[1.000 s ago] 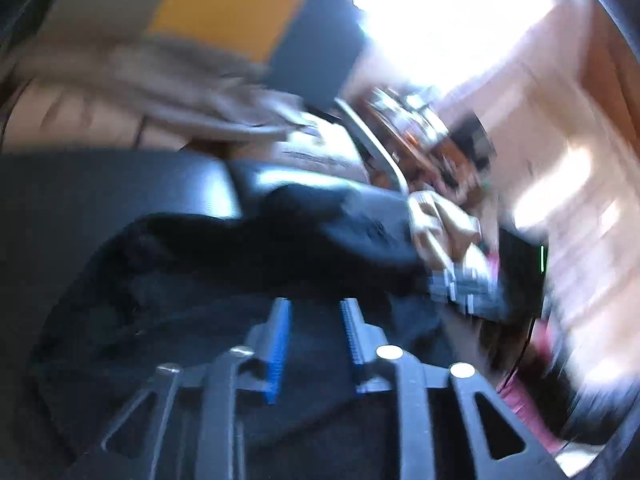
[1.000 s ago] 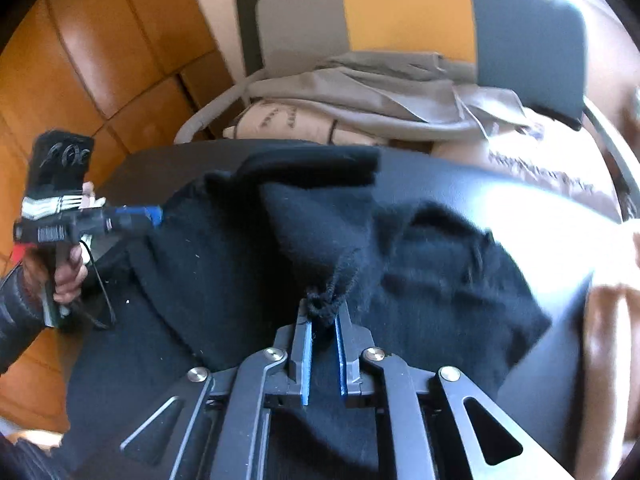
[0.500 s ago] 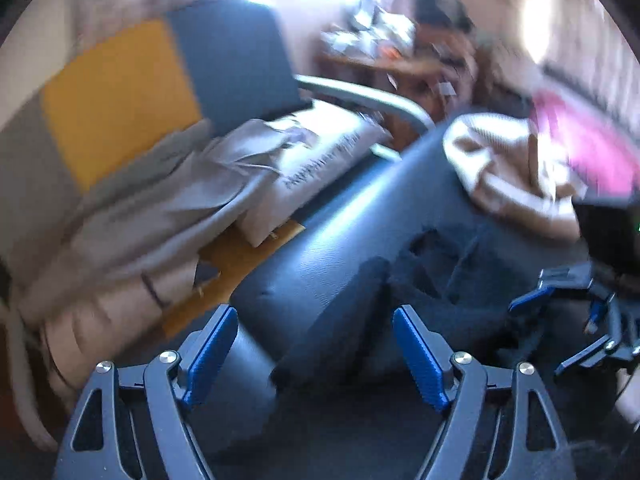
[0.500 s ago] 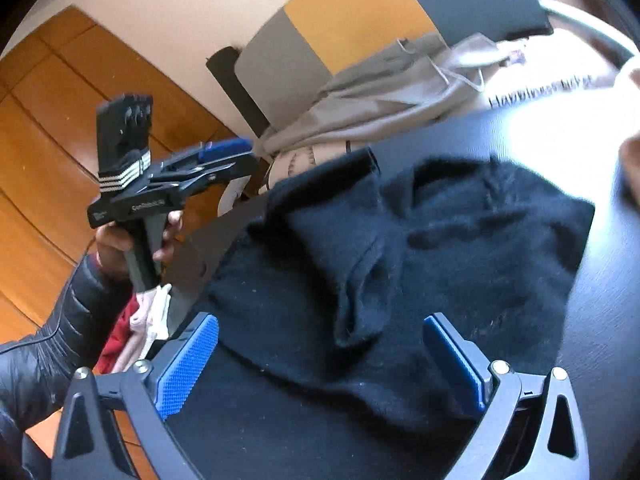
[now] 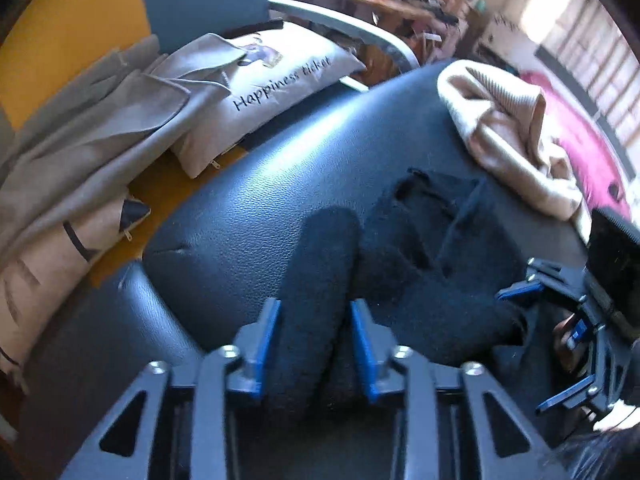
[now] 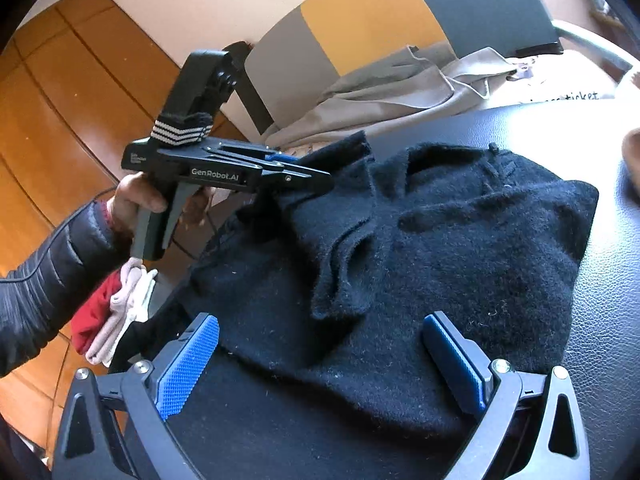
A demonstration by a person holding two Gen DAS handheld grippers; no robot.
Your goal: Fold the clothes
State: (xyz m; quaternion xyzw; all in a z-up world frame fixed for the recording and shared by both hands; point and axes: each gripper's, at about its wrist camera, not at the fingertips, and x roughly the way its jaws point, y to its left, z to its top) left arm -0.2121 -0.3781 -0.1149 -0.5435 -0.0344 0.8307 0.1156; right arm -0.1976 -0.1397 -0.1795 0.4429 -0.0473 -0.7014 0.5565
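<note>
A black sweater [image 6: 420, 248] lay spread over the dark leather surface [image 5: 248, 208], filling the middle and lower part of both views. In the left wrist view, the left gripper [image 5: 314, 344] sat at the bottom centre with a thick rolled sleeve [image 5: 320, 280] of the sweater between its blue pads [image 5: 264, 340]; whether they pinched the cloth or only flanked it could not be told. In the right wrist view that same left gripper [image 6: 316, 178] appeared at centre left, its tip at the sweater's upper left edge. The right gripper [image 6: 320, 360] stood released at the bottom of its frame, its blue pads wide apart above the cloth. A beige garment [image 5: 508, 132] lay at the upper right of the left view, and a cushion [image 5: 272, 88] printed "Happiness ticket" rested at the upper centre, just beyond the surface.
</note>
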